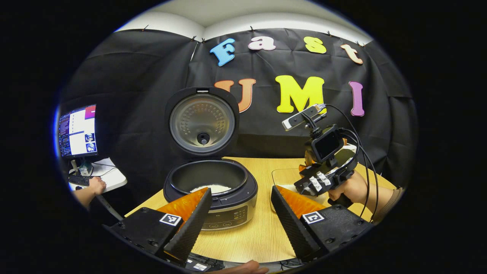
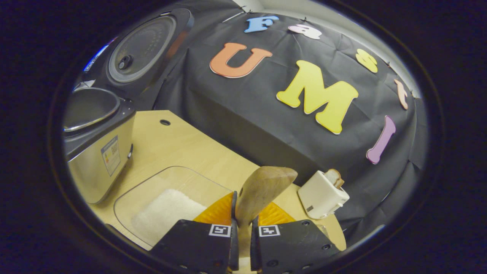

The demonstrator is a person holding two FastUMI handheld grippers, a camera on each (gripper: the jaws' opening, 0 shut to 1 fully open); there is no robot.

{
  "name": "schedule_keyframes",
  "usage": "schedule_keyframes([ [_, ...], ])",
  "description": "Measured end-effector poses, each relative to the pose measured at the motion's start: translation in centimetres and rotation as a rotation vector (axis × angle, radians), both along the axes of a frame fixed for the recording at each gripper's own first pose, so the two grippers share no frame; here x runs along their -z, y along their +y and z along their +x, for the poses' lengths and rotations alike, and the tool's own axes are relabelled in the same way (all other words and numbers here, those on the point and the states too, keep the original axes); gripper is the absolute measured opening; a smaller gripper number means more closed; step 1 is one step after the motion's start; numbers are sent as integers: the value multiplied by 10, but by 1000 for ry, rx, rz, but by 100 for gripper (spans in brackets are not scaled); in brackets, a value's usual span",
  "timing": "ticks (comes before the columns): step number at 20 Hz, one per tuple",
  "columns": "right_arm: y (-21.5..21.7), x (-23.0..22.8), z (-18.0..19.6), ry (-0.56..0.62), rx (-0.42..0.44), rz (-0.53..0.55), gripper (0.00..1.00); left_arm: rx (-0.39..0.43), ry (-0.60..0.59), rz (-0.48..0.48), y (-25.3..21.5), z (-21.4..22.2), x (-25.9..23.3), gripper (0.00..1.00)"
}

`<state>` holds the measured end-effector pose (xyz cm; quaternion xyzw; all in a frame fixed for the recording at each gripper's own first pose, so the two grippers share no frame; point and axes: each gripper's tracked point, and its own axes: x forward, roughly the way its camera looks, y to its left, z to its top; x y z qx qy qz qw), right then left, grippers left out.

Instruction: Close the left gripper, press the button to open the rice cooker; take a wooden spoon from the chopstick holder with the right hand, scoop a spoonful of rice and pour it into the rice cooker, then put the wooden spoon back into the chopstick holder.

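1. You work on a light wood-grain table [image 1: 262,228], with a small dark round hole [image 2: 165,122] in its top near the back wall.
2. In the left gripper view, the open rice cooker [image 1: 228,213] stands at the table's 10 o'clock.
3. A clear rice container [image 2: 167,179] sits at 3 o'clock of the cooker.
4. In the right gripper view, a white toy toaster [image 2: 321,196] stands at 3 o'clock of the container.
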<state>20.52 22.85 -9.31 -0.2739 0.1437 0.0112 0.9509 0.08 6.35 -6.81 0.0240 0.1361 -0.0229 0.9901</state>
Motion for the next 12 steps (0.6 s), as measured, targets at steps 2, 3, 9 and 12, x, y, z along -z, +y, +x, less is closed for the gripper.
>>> schedule_keyframes([
  [2, 12, 15, -12, 69, 34, 99, 12, 6, -6, -7, -2, -1, -1, 99],
  [3, 19, 23, -18, 107, 58, 157, 12, 7, -7, -14, -2, -1, -2, 99],
  [9, 38, 18, -33, 120, 239, 474, 12, -1, -12, -53, 4, 0, -4, 99],
  [12, 25, 16, -32, 128, 350, 686, 12, -6, -10, -69, 7, 1, -4, 99],
])
